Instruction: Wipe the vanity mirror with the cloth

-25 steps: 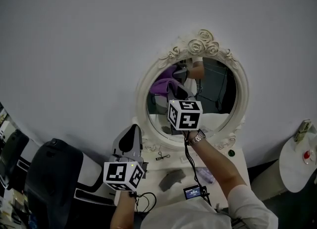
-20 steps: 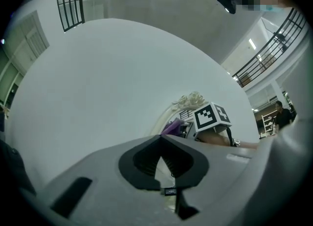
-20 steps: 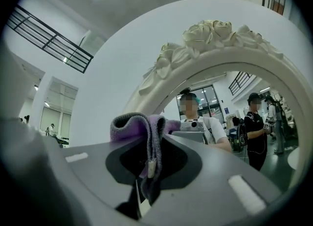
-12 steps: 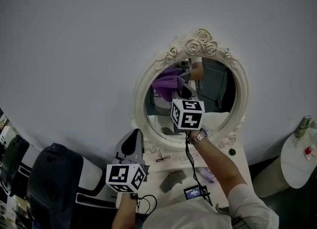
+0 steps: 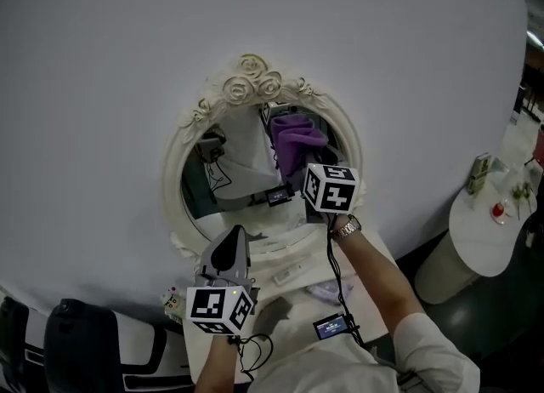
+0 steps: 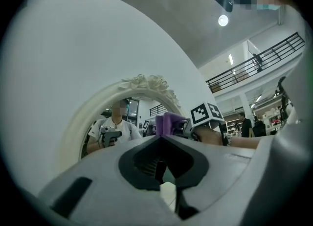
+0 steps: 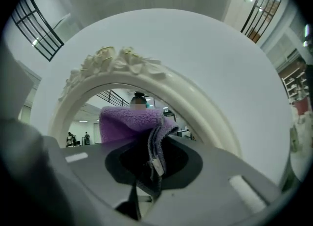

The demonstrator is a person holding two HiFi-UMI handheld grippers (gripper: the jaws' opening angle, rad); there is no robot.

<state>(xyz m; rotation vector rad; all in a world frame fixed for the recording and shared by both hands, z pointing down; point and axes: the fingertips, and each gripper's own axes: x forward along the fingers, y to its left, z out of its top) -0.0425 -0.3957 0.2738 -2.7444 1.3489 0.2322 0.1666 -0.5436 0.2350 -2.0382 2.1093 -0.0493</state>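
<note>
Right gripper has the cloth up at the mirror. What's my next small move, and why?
Probably sweep the right gripper leftward across the glass: its jaws clamp the purple cloth at the upper right of the vanity mirror, and the left and lower glass lies uncovered.

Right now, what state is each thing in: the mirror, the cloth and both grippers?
mirror: upright against the wall, with the cloth up at the upper right of its glass.
cloth: bunched, clamped in the right gripper.
right gripper: fingers shut on the cloth.
left gripper: fingers shut, nothing between them, held low in front of the mirror.
</note>
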